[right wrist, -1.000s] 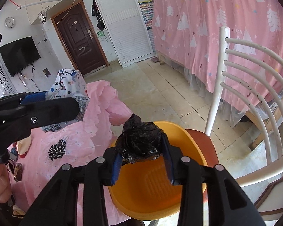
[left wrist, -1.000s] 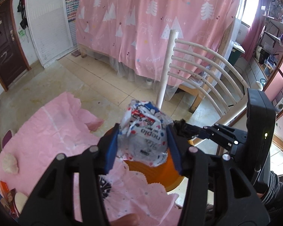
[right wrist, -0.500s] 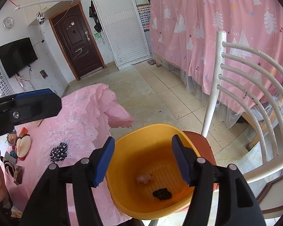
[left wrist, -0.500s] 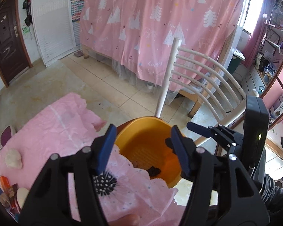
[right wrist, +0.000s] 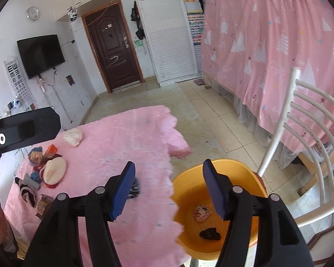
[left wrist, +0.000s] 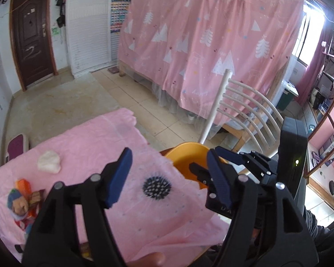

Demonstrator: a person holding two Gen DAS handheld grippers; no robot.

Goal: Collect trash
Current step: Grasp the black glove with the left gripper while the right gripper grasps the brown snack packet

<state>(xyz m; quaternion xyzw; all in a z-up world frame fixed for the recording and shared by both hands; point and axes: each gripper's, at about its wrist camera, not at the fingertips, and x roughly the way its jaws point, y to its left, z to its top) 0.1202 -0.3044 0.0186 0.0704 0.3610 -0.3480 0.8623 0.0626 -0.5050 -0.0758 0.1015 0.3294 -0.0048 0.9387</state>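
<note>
An orange basin [right wrist: 240, 169] stands on a chair seat beside the pink-clothed table [right wrist: 127, 138]. In it lie a crumpled black bag [right wrist: 210, 233] and a printed wrapper [right wrist: 201, 211]. My right gripper [right wrist: 168, 162] hangs open and empty over the basin's near-left rim. Over the table corner, my left gripper [left wrist: 168, 151] holds nothing and its jaws are opening. The basin [left wrist: 184, 153] shows just beyond it. More trash lies at the table's left: a white crumpled wad [left wrist: 49, 162] and a heap of colourful wrappers [left wrist: 22, 198]. The wad [right wrist: 73, 136] and wrappers [right wrist: 44, 169] also show in the right wrist view.
A white slatted chair back [right wrist: 311, 122] rises behind the basin. A pink curtain [left wrist: 211, 44] hangs over a bed frame beyond it. Tiled floor lies between the table and the brown door [right wrist: 113, 51]. A hand [left wrist: 149, 260] shows at the bottom edge of the left wrist view.
The left gripper let go of the printed wrapper and the right gripper let go of the black bag; both now lie in the basin. Both grippers have risen and drawn back towards the table.
</note>
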